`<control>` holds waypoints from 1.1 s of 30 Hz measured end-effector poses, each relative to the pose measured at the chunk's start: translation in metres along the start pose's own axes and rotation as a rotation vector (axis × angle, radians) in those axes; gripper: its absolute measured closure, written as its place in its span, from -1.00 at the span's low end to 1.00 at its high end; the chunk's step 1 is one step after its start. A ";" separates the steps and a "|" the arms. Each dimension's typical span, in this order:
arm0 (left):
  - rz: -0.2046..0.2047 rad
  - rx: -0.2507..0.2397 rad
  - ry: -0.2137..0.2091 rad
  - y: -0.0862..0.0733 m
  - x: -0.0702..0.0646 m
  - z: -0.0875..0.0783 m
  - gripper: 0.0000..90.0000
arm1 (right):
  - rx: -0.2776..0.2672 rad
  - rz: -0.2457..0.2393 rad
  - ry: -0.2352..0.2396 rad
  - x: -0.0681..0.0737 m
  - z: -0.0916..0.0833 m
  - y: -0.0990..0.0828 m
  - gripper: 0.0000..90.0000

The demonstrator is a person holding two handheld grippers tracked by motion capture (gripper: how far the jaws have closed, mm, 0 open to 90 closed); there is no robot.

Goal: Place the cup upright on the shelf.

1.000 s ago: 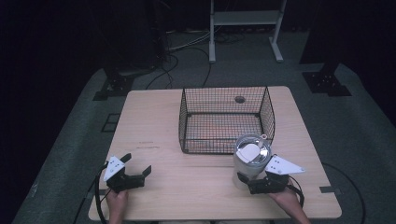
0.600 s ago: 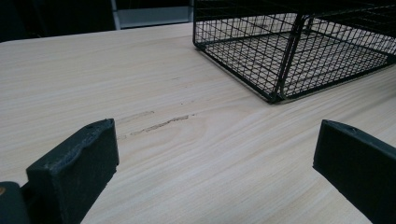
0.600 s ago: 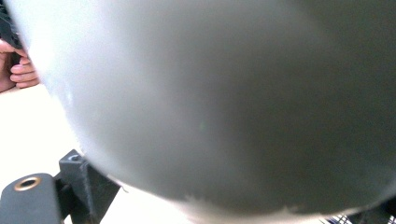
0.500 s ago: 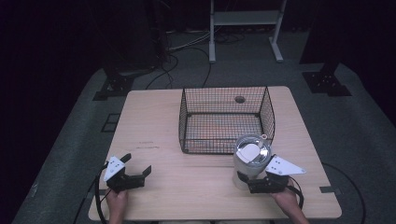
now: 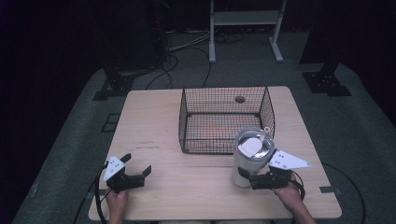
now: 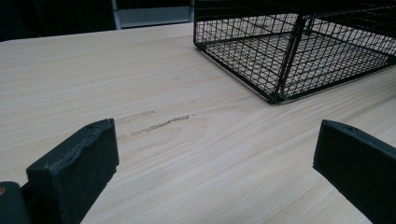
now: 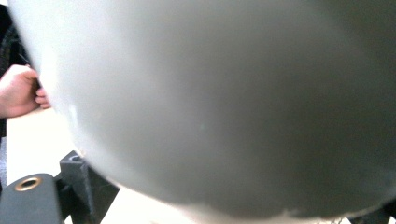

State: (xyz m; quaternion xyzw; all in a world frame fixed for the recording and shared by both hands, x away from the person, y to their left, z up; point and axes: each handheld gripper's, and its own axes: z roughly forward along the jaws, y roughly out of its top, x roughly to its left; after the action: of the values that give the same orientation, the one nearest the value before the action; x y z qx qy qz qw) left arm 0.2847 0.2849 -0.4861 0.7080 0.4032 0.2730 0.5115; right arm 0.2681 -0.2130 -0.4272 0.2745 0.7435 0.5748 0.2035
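Along the near edge of the tabletop [image 5: 196, 196], two grippers were seen, one toward each near corner. The left gripper [image 5: 136, 169] was held low near the near left corner with its jaws spread wide and nothing between them; in the left gripper view only bare wood lay between the two black jaws. The right gripper [image 5: 246, 179] was set against the base of a pale lidded tumbler [image 5: 251, 158], which stood upright near the near right corner, its long axis vertical. In the right gripper view the tumbler's wall [image 7: 224, 102] was pressed close to the camera, and the jaws appeared to be closed about it low down, though the contact itself was largely hidden. Just beyond the tumbler, the black wire basket [image 5: 224, 95] was placed at the middle of the tabletop toward the far edge, open at the top and seemingly empty, its near right corner close to the tumbler's lid. The basket was thus judged to lie forward and slightly left of the held tumbler, with the right hand much the nearer, so a lift over the near rim would be called for.
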 end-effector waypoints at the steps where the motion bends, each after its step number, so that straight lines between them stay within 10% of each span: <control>1: 0.000 0.001 0.000 0.000 0.000 0.000 -1.00 | 0.001 -0.005 0.003 -0.001 0.000 0.004 -0.80; 33: -0.005 -0.007 0.004 0.000 0.000 0.000 -1.00 | -0.034 -0.091 0.067 -0.017 0.028 0.114 -0.80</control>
State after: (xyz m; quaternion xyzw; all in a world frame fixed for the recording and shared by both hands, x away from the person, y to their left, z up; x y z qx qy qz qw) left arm 0.2847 0.2854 -0.4861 0.7044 0.4053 0.2746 0.5139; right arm 0.3188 -0.1816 -0.3247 0.2175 0.7518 0.5862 0.2092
